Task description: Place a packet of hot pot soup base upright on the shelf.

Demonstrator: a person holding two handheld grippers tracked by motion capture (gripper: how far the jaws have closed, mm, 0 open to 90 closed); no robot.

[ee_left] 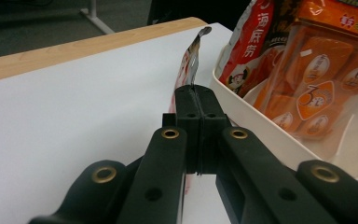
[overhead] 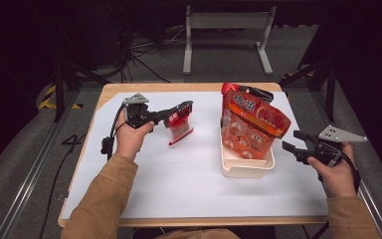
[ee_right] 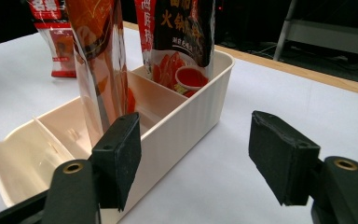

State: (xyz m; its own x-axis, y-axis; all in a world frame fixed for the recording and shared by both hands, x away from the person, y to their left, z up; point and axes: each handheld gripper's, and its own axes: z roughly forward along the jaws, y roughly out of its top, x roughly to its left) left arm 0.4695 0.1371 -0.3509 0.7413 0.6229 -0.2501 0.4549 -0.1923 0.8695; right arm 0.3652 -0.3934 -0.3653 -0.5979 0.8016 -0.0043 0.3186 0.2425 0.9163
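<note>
Held item: small, flat red-and-clear plastic snack packet (overhead: 180,124), lifted above the white-covered bench (overhead: 179,184), left of centre.
Left gripper (overhead: 183,110): jaws closed on the packet's top edge; in the left gripper view the thin sealed edge (ee_left: 193,60) stands up from between the pads.
Right gripper (overhead: 293,141): jaws spread wide with nothing between them, hovering just right of the cream ribbed plastic bin (overhead: 246,169).
Bin contents: 1 large orange pouch (overhead: 251,127) standing upright, with a red pouch (overhead: 229,89) behind it at the far end; the right gripper view shows dividers and an empty near compartment (ee_right: 28,149).
Handling, judged: the packet looks light, thin and limp, so it will hang and swing from its pinched edge; the glossy film may slip.
Hold point, judged: the flat seal along the top, gripped squarely, suits better than the soft body.
Risk, judged: the dangling lower edge could catch on the bin's rim.
</note>
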